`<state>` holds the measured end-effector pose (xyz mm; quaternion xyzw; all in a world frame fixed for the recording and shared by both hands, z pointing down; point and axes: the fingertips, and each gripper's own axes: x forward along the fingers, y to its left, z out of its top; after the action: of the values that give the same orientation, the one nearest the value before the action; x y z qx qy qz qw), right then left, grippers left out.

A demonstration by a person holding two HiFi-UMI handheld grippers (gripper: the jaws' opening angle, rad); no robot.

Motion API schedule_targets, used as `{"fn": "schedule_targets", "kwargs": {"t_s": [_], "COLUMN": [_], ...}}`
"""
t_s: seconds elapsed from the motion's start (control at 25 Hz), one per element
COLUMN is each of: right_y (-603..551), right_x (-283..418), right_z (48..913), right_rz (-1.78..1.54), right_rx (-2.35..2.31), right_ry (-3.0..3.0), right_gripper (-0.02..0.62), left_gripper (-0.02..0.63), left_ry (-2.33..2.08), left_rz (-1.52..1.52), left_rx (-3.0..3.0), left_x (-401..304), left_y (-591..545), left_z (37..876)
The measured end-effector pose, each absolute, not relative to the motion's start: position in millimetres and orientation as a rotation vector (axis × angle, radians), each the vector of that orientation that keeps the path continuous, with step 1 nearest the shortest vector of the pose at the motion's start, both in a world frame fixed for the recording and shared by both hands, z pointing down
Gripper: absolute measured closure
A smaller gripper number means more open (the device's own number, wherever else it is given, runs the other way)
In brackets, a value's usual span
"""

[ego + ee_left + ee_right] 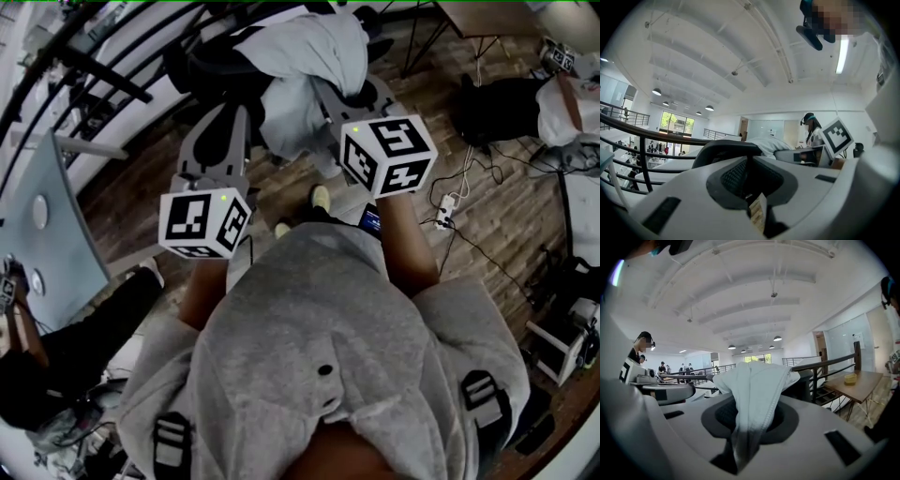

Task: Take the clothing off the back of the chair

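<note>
– Right hand-held gripper (pixel 749 427) first: what has it got?

– Its jaws are clenched on a fold of the pale clothing (pixel 754 380). The cloth runs up out of the pads and spreads over the top of the black chair (pixel 722 149) straight ahead.

– And the left hand-held gripper (pixel 749 185)?

– Jaws drawn together, nothing caught in them. It points at the chair's back, to the left of the clothing. In the head view its tips sit just short of the black frame.

– How does the clothing lie, seen from above?

– Bunched over the chair back, with part of it hanging down the near side toward the wearer of the camera. The right hand-held gripper bites into that near part. The left one is just beside the cloth, not on it.

– What crowds the spot?

– The chair itself stands between both tools and a dark railing (pixel 84 66) that curves past behind it. Off to the right, near some stairs (pixel 829 397), is a wooden tabletop (pixel 858 387) carrying a small yellow thing (pixel 851 378), too small to tell what it is.

– And lower down?

– On the wood floor (pixel 506 225) to the right lies a white power strip (pixel 445 204) with cables trailing from it. A person (pixel 66 356) is low at the left edge, and a second person (pixel 562 103) is at the upper right, both well apart from the chair.
</note>
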<state>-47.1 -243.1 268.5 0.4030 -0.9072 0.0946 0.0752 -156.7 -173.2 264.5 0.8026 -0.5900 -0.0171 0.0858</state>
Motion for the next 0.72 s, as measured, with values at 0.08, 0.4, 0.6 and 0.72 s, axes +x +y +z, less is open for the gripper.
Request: {"fn": "schedule_targets", "kwargs": {"t_s": [0.08, 0.4, 0.6, 0.72], "right_y": [-243, -246, -249, -257], "right_x": [-45, -18, -5, 4], "right_z": [266, 249, 231, 222], "right_rz": [0.266, 0.223, 0.210, 0.194], "right_rx": [1.239, 1.399, 1.452, 1.499], "right_ry": [-2.719, -2.725, -2.758, -2.761], "right_gripper": [0.500, 0.509, 0.511, 0.511], "left_gripper": [0.565, 0.565, 0.565, 0.565], "left_ry": [-1.748, -1.726, -1.710, -1.691], "left_rz": [-0.046, -0.058, -0.065, -0.056], "left_rx": [2.408, 2.440, 2.451, 2.458], "left_x": [-149, -133, -129, -127], "left_y": [-174, -179, -186, -194], "left_z": [261, 256, 252, 256]}}
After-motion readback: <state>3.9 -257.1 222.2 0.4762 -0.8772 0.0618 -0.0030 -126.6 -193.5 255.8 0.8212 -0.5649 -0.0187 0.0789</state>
